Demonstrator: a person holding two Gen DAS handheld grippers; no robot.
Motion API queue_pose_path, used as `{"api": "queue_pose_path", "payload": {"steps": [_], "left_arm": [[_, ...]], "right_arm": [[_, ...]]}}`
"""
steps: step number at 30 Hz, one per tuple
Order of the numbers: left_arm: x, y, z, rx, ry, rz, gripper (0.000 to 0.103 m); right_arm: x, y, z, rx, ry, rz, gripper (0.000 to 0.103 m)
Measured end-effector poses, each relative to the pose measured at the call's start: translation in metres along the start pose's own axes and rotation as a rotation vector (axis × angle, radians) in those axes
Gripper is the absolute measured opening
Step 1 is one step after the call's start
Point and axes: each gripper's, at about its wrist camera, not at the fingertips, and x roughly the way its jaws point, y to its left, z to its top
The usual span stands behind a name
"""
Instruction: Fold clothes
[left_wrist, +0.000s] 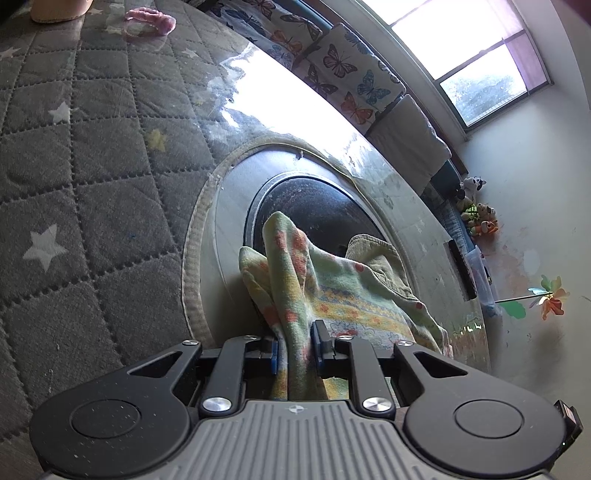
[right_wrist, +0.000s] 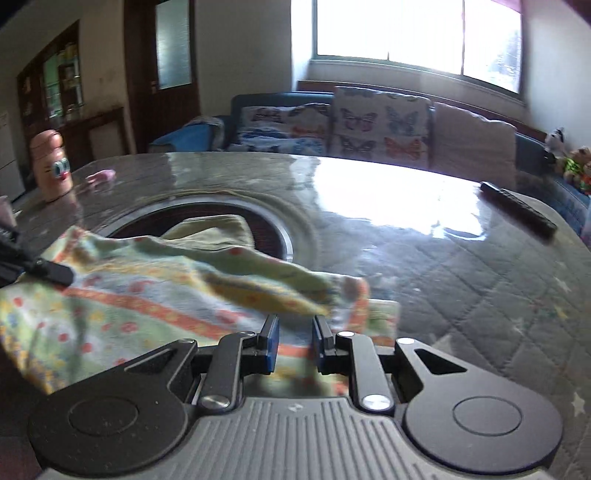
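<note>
A: The left gripper (left_wrist: 295, 345) had its jaws pinched on a bunched fold of the patterned cloth (left_wrist: 332, 291), with fabric running up between the blue pads (left_wrist: 274, 356).

B: And the cloth itself? It lay on the glossy quilted table cover (left_wrist: 92, 166), draped partly over that round dark inset (left_wrist: 314, 206) in the middle of the table.

A: Right. In the right wrist view, the right gripper (right_wrist: 294, 345) sat low over the near edge of the cloth (right_wrist: 147, 295). Its jaws stood a little apart with fabric between them, but I couldn't tell whether the pads actually gripped it.

B: You could spot the left gripper's fingertip (right_wrist: 55, 272) at the far left of that view, resting on the cloth.

A: A ribbed greenish garment (left_wrist: 380, 258) poked out from under the patterned one.

B: Off to the side stood a peach-coloured toy with cartoon eyes (right_wrist: 53, 170), a pink scrunchie (right_wrist: 100, 177) near it, and a black remote (right_wrist: 517, 210) well apart near the far right edge.

A: Butterfly cushions (right_wrist: 380, 125) lined the sofa behind.
</note>
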Motion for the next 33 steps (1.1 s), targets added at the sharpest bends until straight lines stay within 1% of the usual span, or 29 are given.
{"api": "queue_pose_path", "payload": {"steps": [2, 3, 4, 5, 7, 12, 13, 15, 16, 18, 19, 20, 21, 24, 28, 33], "left_arm": [[0.000, -0.001, 0.000, 0.004, -0.001, 0.004, 0.019], [0.000, -0.001, 0.000, 0.006, -0.001, 0.006, 0.019], [0.000, -0.002, 0.000, 0.008, -0.002, 0.008, 0.019], [0.000, -0.002, 0.000, 0.009, -0.002, 0.010, 0.019], [0.001, -0.003, 0.001, 0.013, -0.002, 0.014, 0.019], [0.001, -0.004, 0.001, 0.023, -0.003, 0.023, 0.019], [0.001, -0.005, 0.001, 0.026, -0.003, 0.026, 0.019], [0.001, -0.005, 0.001, 0.031, -0.004, 0.031, 0.019], [0.001, -0.006, 0.001, 0.034, -0.005, 0.034, 0.019], [0.001, -0.008, 0.001, 0.042, -0.008, 0.042, 0.019], [0.001, -0.008, 0.001, 0.046, -0.010, 0.046, 0.019], [0.001, -0.009, 0.001, 0.049, -0.011, 0.050, 0.019], [0.000, -0.011, 0.000, 0.053, -0.013, 0.052, 0.019], [-0.003, -0.016, 0.001, 0.069, -0.021, 0.049, 0.016], [-0.009, -0.030, 0.004, 0.105, -0.036, 0.033, 0.011], [-0.008, -0.058, 0.004, 0.162, -0.042, 0.005, 0.010]], "right_arm": [[0.001, -0.008, 0.000, 0.010, -0.012, -0.043, 0.018], [0.002, -0.012, 0.001, 0.024, -0.016, -0.050, 0.019], [0.002, -0.015, 0.001, 0.037, -0.016, -0.056, 0.023], [0.003, -0.018, 0.001, 0.050, -0.016, -0.062, 0.030], [0.005, -0.024, 0.002, 0.073, -0.020, -0.083, 0.034], [0.010, -0.035, 0.001, 0.148, -0.011, -0.085, 0.042], [0.011, -0.037, 0.001, 0.167, -0.009, -0.080, 0.046], [0.011, -0.041, 0.000, 0.201, -0.009, -0.071, 0.046], [0.011, -0.041, -0.001, 0.206, -0.008, -0.065, 0.045], [0.010, -0.040, -0.001, 0.208, -0.006, -0.048, 0.035], [0.010, -0.039, -0.001, 0.208, -0.005, -0.039, 0.027], [0.009, -0.037, 0.000, 0.211, -0.006, -0.034, 0.015], [0.009, -0.037, 0.000, 0.216, -0.007, -0.026, 0.012], [0.004, -0.035, -0.001, 0.228, -0.027, -0.021, 0.010], [-0.016, -0.034, 0.002, 0.242, -0.079, -0.013, 0.009], [-0.045, -0.038, 0.007, 0.234, -0.136, -0.041, 0.009]]}}
